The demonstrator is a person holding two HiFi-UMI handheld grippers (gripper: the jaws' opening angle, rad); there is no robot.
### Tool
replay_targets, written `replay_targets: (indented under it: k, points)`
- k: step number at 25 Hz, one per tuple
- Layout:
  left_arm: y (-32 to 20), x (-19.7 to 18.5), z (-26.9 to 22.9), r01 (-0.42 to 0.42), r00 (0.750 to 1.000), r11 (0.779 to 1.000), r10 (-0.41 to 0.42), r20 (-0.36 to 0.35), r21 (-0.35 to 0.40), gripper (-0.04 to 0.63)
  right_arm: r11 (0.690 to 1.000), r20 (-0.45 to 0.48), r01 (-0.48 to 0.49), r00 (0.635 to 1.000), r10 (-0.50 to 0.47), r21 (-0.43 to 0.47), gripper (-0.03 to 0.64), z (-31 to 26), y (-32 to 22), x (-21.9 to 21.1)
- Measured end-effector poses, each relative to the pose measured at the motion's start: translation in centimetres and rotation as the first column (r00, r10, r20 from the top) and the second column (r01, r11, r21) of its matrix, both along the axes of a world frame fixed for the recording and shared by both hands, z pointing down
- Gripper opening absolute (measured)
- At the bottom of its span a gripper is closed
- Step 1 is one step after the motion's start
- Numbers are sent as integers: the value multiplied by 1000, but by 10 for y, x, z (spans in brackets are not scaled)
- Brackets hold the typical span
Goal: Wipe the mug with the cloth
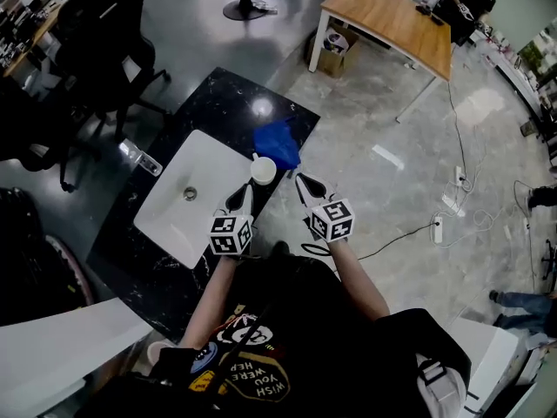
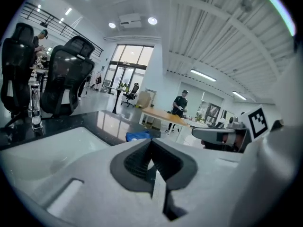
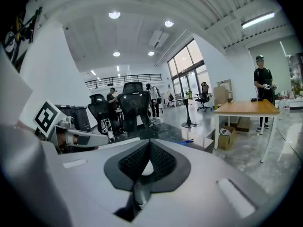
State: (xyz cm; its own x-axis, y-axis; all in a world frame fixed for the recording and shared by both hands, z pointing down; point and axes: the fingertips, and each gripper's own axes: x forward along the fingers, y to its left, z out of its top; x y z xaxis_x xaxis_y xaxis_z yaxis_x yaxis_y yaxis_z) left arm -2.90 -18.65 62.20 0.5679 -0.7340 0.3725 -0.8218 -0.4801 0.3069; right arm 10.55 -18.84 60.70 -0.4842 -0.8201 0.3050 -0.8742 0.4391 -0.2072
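A white mug (image 1: 263, 171) stands on the black counter (image 1: 218, 103) at the sink's right edge. Just behind it lies the blue cloth (image 1: 277, 144), crumpled; its edge also shows in the left gripper view as the cloth (image 2: 138, 136). My left gripper (image 1: 239, 198) hovers close in front of the mug, to its left, with its jaws together and nothing between them. My right gripper (image 1: 307, 185) hangs to the right of the mug, off the counter's edge, also shut and empty. Neither gripper touches the mug or the cloth.
A white sink basin (image 1: 187, 194) is set into the counter, left of the mug. Black office chairs (image 1: 104, 42) stand beyond the counter at the left. A wooden table (image 1: 392, 20) with a person beside it stands far right, and cables lie on the floor (image 1: 452, 207).
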Motion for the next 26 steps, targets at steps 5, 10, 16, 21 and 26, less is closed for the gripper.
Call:
replay_targets:
  k: [5, 10, 16, 21, 26]
  points:
    - [21, 14, -10, -117, 992, 992, 115, 51, 39, 3, 1000, -8, -26, 1000, 26, -17, 2, 2, 35, -16]
    - [36, 19, -22, -177, 984, 982, 177, 9, 66, 3, 998, -12, -62, 998, 62, 7, 2, -6, 50, -22]
    - [46, 18, -30, -249, 965, 965, 254, -69, 77, 3, 995, -25, -98, 995, 98, 27, 2, -8, 56, -24]
    - [47, 6, -30, -227, 973, 968, 229, -8, 104, 3, 992, -24, -116, 993, 117, 54, 2, -11, 58, -27]
    - [43, -3, -32, -215, 976, 969, 216, 4, 123, 3, 990, -24, -121, 992, 123, 67, 2, -13, 57, -36]
